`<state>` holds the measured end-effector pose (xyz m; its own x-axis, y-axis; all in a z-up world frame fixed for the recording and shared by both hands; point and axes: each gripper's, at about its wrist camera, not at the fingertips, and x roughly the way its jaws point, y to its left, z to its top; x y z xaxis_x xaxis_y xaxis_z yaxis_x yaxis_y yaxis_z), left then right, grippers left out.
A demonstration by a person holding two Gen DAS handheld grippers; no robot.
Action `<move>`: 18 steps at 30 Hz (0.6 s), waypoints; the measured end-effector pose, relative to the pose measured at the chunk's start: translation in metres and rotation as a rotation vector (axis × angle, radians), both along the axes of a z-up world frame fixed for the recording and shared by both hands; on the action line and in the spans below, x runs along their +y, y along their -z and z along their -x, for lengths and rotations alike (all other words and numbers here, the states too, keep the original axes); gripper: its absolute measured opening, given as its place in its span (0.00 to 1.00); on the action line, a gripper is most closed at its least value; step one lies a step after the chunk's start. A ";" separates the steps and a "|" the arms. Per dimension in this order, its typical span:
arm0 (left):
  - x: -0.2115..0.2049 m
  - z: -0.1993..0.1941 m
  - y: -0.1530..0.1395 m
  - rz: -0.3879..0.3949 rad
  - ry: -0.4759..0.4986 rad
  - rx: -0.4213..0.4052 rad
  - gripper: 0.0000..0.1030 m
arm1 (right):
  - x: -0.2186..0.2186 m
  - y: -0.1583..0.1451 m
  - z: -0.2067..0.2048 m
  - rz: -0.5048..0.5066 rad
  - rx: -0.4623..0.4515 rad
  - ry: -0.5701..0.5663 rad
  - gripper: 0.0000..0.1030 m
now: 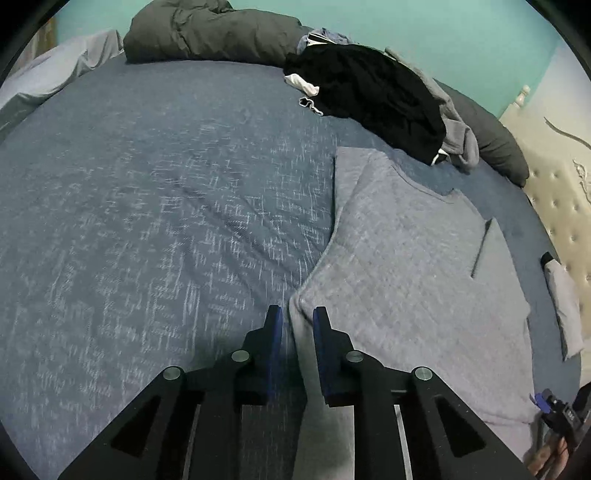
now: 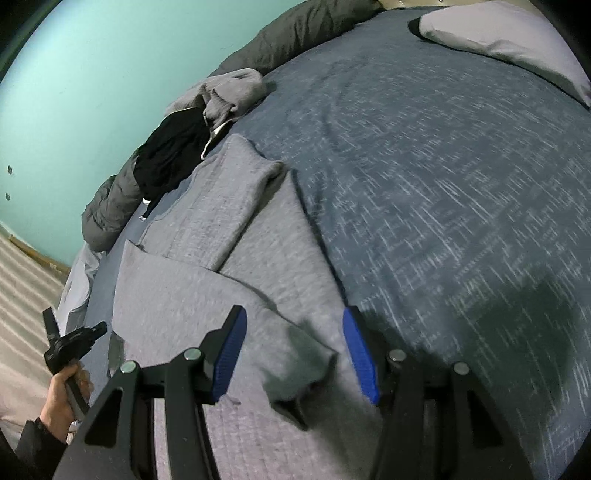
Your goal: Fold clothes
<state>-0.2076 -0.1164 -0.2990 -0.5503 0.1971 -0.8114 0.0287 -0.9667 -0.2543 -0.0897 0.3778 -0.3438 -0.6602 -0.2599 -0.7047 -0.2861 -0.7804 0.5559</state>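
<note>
On the far left of the left wrist view, a pale grey pillow (image 1: 55, 70) lies at the edge of the bed, beside a rumpled dark grey duvet (image 1: 207, 33) bunched against the teal wall (image 1: 461, 29). The heathered blue bedspread (image 1: 147, 203) fills the middle. At bottom centre the left gripper (image 1: 297, 321) points down at the bed, its jaws drawn close together. The near left corner of the grey long-sleeved top (image 1: 406, 277) runs into the narrow gap between them, but I cannot tell whether the pads actually pinch the fabric. The top lies spread flat on the right half of the bedspread, neckline away from the camera. Beyond it is a heap of unfolded clothes topped by a black garment (image 1: 373, 96), and the cream tufted headboard (image 1: 561, 206) is at far right. In the right wrist view, a person's hand (image 2: 62, 387) grips the left gripper's handle at lower left, at the top's edge. A grey hoodie (image 2: 229, 92) rests by the black garment further back. The right gripper (image 2: 291, 317) hangs over the top with its jaws spread wide and holding nothing, and a sleeve cuff (image 2: 314, 369) lies on the top below the gap.
</note>
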 end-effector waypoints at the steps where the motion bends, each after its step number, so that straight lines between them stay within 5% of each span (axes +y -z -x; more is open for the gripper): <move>1: 0.001 -0.004 -0.002 0.006 0.002 0.000 0.21 | 0.000 0.000 -0.003 0.008 -0.005 0.005 0.53; 13: -0.008 -0.066 -0.039 0.025 0.022 0.015 0.34 | -0.024 0.000 -0.026 0.030 -0.066 -0.031 0.51; 18: -0.013 -0.084 -0.056 0.031 0.026 0.037 0.35 | -0.031 0.003 -0.027 0.031 -0.059 -0.054 0.09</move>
<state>-0.1235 -0.1293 -0.2435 -0.5751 0.1868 -0.7965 -0.0055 -0.9744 -0.2246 -0.0630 0.3467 -0.3466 -0.6020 -0.3166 -0.7331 -0.2774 -0.7780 0.5637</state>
